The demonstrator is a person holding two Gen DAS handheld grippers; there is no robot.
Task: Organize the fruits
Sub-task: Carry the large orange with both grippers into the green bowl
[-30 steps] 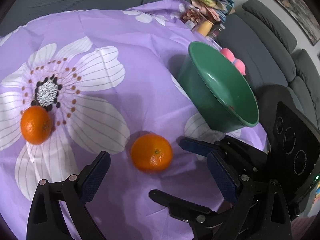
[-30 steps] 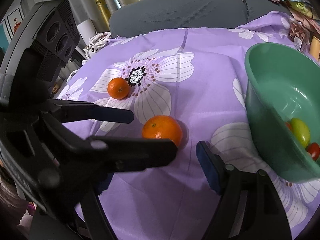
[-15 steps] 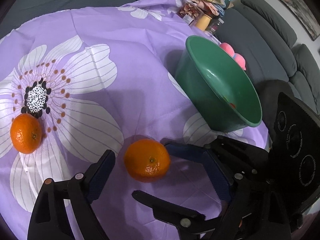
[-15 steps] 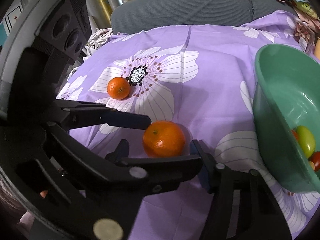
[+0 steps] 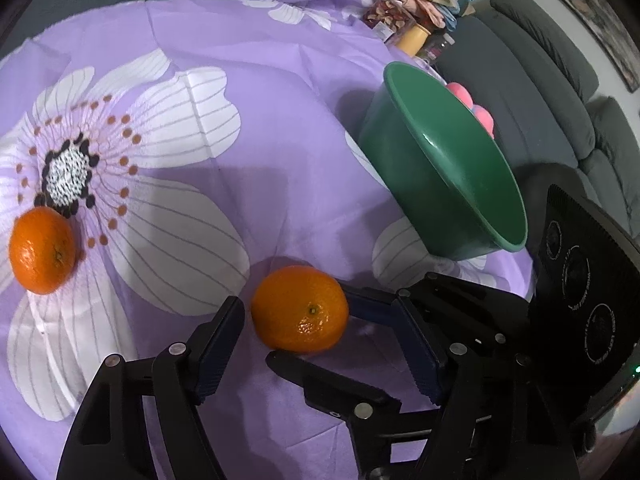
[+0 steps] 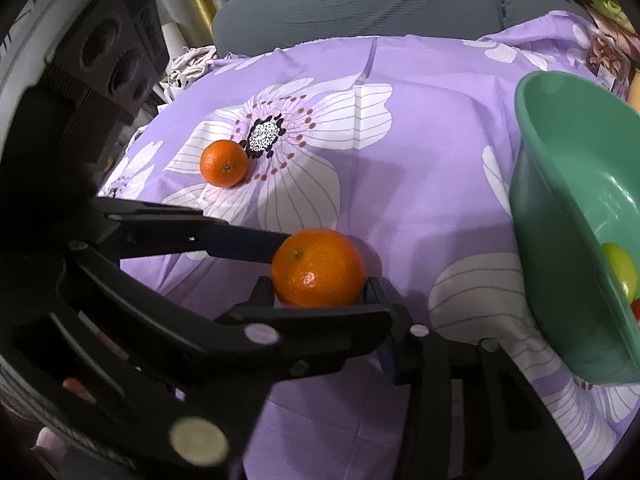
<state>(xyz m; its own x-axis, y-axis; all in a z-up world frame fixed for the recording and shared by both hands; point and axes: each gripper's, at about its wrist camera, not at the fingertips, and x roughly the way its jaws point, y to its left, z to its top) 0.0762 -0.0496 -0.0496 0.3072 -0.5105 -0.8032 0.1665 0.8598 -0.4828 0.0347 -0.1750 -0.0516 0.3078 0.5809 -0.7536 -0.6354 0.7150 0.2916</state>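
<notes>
Both grippers' jaws have been closing around the nearer round, dimpled orange (image 5: pixel 300 309) on the purple floral cloth (image 5: pixel 256 128). Left gripper (image 5: pixel 320 344) is standing apart beside it.

Right gripper (image 6: pixel 320 296) is clamping that orange (image 6: pixel 318 268); the smooth green plastic bowl (image 6: pixel 560 208) is sitting nearby.

— Can any writing be read here?
— None. Pale lettering rings the round lenses on the black camera housing (image 5: pixel 582 280) in the left wrist view, but it is too small and bent to make out.
— And the packet (image 6: pixel 608 60) at the far edge of the cloth?
— Printed, yet blurred.
</notes>
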